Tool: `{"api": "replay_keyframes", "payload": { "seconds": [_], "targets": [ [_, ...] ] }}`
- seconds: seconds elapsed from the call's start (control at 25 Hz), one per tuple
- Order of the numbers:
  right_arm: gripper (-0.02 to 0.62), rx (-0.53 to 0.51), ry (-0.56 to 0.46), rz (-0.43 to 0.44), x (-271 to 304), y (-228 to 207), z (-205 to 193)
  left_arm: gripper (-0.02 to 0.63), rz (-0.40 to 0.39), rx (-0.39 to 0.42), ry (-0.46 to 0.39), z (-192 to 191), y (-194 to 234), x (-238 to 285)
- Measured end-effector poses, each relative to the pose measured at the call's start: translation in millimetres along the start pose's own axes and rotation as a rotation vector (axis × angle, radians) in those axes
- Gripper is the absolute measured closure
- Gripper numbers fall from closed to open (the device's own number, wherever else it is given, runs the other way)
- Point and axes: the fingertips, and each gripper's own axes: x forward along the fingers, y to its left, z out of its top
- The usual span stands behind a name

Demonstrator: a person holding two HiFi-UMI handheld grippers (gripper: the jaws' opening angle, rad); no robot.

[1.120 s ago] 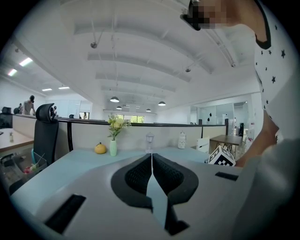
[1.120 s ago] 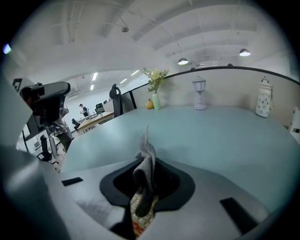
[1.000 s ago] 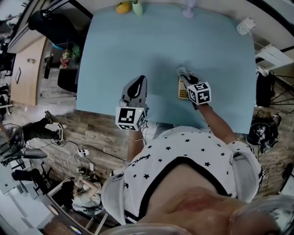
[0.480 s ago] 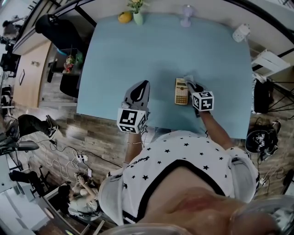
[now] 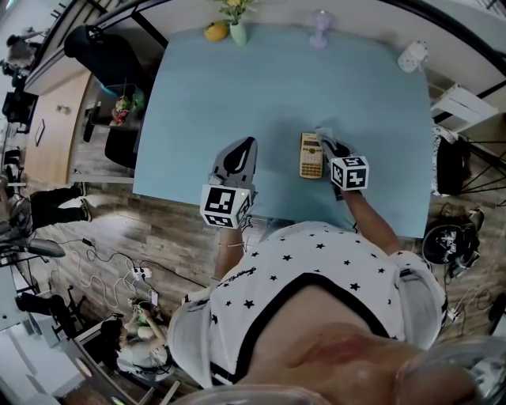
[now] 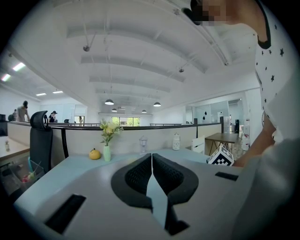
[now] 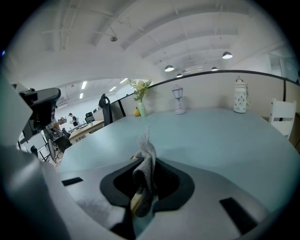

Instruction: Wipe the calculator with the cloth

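Observation:
A tan calculator [image 5: 311, 155] lies flat on the light blue table [image 5: 261, 87], near its front edge. My right gripper [image 5: 328, 142] hovers just to its right, shut on a small grey cloth [image 7: 145, 161] that sticks up between the jaws; in the right gripper view a sliver of the calculator [image 7: 136, 200] shows below the cloth. My left gripper [image 5: 239, 152] sits over the front edge of the table, to the calculator's left, with its jaws pressed together and nothing between them [image 6: 151, 172].
At the table's far edge stand a yellow fruit [image 5: 215, 31], a small vase with flowers [image 5: 236, 28] and a clear stemmed ornament [image 5: 320, 22]. A white lantern [image 7: 240, 95] stands at the far right. Wooden floor, cables and an office chair [image 5: 95, 43] lie left of the table.
Over the second the right gripper with the cloth has moved off the calculator to its right side, so the calculator shows whole. The left gripper has stayed put.

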Motion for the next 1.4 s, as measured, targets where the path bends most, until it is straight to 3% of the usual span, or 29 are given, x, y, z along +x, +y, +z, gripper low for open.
{"api": "replay_keyframes", "payload": {
  "seconds": [0.28,0.48,0.76,1.4],
  "targets": [
    [0.54,-0.087,0.017,0.157,11.5,65.7,3.5,0.577,0.012,0.003,-0.004,3.5,4.4,-4.6],
    [0.54,-0.13,0.082,0.195,21.8,82.8,-17.2,0.577,0.031,0.002,-0.001,3.4,9.0,-7.7],
    [0.54,-0.126,0.089,0.189,24.4,80.4,-20.9,0.577,0.033,-0.002,0.009,1.3,10.9,-7.8],
    [0.541,-0.018,0.054,0.068,-4.4,23.8,-27.7,0.577,-0.066,0.026,0.004,10.5,-20.7,20.8]
  ]
}}
